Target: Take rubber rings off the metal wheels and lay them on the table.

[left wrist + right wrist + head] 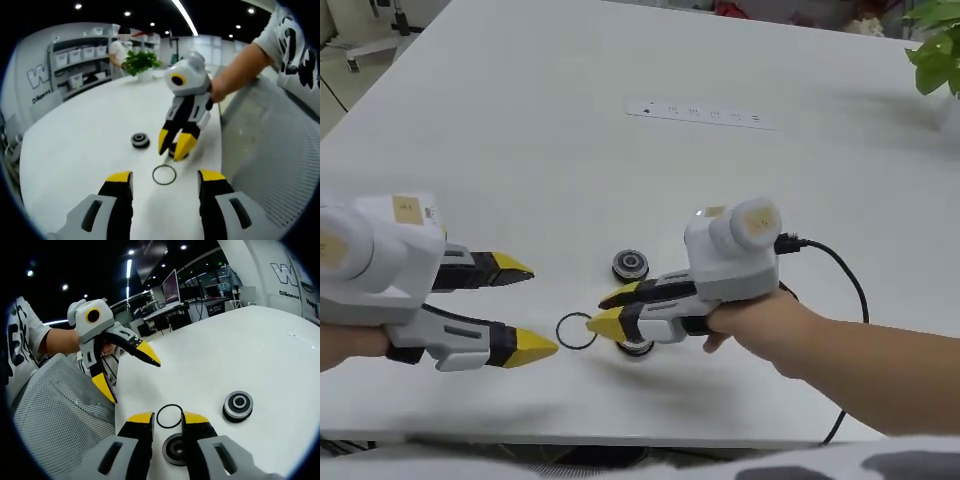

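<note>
Bright overhead light, soft shadows, fisheye-warped edges.

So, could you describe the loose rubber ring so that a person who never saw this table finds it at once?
On the white table, look near the person's edge, between the left gripper and the right gripper. There lies the rubber ring, a thin black hoop, flat. The two metal wheels beside it are thick discs; through the ring you see only table.

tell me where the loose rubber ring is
In the head view the rubber ring lies flat on the table between the left gripper and right gripper.
</note>
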Demonstrator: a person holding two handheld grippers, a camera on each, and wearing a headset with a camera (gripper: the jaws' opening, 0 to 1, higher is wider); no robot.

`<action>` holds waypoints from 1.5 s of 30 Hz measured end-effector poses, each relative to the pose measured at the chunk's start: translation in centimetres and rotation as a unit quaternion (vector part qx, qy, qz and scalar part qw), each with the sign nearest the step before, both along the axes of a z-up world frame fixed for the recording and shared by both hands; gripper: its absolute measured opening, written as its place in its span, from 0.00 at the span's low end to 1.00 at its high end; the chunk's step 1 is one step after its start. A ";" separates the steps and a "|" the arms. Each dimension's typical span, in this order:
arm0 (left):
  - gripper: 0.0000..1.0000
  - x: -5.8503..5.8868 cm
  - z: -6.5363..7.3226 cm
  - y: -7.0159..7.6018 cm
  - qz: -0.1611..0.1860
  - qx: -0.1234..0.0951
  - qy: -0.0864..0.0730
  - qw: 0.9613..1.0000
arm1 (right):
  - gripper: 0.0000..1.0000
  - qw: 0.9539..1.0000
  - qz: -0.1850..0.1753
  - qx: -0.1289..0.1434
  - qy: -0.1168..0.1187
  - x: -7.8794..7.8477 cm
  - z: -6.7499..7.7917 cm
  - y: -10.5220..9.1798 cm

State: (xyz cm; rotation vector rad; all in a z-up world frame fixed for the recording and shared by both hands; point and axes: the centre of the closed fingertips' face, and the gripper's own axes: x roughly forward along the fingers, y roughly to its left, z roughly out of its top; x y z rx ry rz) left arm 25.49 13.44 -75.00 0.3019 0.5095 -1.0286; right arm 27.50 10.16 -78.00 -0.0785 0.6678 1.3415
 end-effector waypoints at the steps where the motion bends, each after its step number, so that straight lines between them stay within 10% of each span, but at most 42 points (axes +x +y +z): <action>1: 0.54 0.0 0.0 -0.1 -0.001 0.001 -0.001 1.000 | 0.20 1.000 0.000 0.001 0.000 0.0 0.1 -0.1; 22: 0.53 1.0 0.8 -3.0 -0.032 0.004 -0.007 0.999 | 0.23 1.000 -0.019 0.004 -0.003 0.8 1.3 -4.0; 45: 0.51 1.4 -0.5 -5.7 -0.058 0.009 0.010 0.998 | 0.23 0.999 0.005 -0.040 -0.010 -0.2 -0.9 -6.1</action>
